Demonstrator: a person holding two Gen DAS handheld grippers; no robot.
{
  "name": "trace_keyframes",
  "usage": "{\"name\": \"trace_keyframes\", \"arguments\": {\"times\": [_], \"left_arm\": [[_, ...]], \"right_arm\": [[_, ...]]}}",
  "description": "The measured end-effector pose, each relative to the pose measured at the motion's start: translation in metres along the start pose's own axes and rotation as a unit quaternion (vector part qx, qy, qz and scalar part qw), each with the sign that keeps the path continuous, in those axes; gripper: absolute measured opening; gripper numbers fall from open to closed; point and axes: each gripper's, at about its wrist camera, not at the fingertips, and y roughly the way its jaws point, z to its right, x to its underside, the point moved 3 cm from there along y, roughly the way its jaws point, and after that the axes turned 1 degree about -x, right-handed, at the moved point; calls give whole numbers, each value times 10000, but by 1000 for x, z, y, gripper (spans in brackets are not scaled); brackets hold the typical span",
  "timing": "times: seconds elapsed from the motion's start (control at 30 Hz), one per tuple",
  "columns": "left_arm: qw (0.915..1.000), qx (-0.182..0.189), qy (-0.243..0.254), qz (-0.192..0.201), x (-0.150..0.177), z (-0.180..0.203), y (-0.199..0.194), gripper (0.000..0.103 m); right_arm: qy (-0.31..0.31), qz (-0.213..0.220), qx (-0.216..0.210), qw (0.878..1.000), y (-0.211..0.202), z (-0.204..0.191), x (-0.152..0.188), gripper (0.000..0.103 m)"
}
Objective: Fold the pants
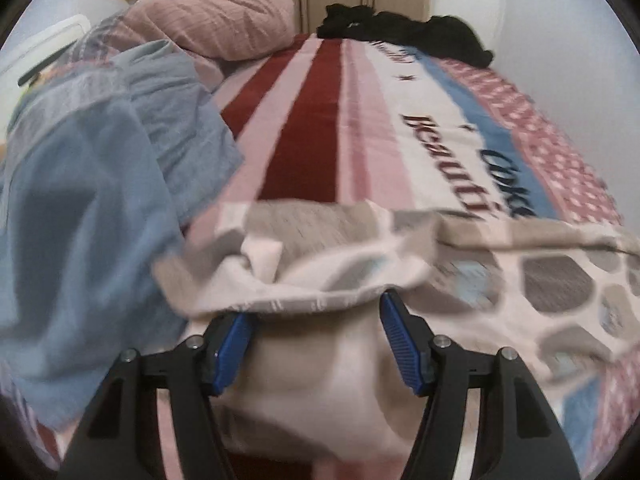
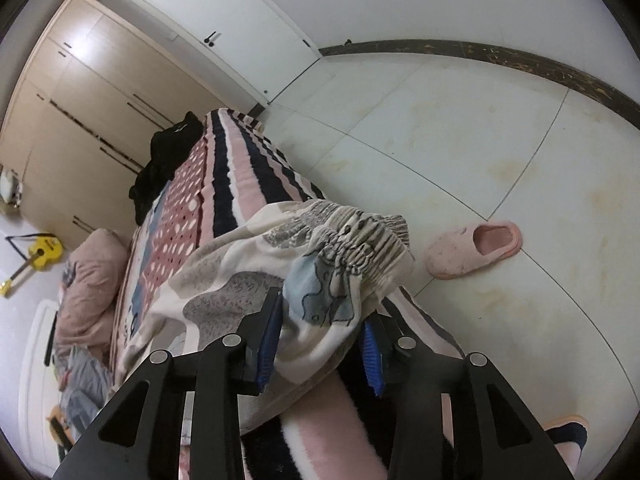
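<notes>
The pants (image 1: 460, 276) are cream with grey and pale blue patches and lie across the near end of the striped bed. My left gripper (image 1: 316, 312) is open, with its blue pads either side of a bunched fold of the pants near one end. My right gripper (image 2: 320, 316) is open around the gathered elastic waistband of the pants (image 2: 352, 240) at the bed's edge. The cloth sits between the blue pads, which are wide apart.
A blue-grey garment (image 1: 100, 184) is heaped at the left. A pink pillow (image 1: 216, 20) and black clothes (image 1: 408, 28) lie at the far end. The bed edge (image 2: 280, 168) drops to a tiled floor with a pink slipper (image 2: 476, 248). Wardrobes (image 2: 80, 120) stand behind.
</notes>
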Motion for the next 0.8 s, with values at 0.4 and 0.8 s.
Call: {"name": "trace_keyframes", "arguments": {"times": [0.4,0.8], "left_arm": [[9970,-648,-418,-114,-64,-29,67,60],[9979,386,-464,251,-8,-21,-37,81]], "right_arm": [[-128,-83,17,9999,0,-5,3,34],[-364,-118,-40,9993,-7,-11,11,40]]}}
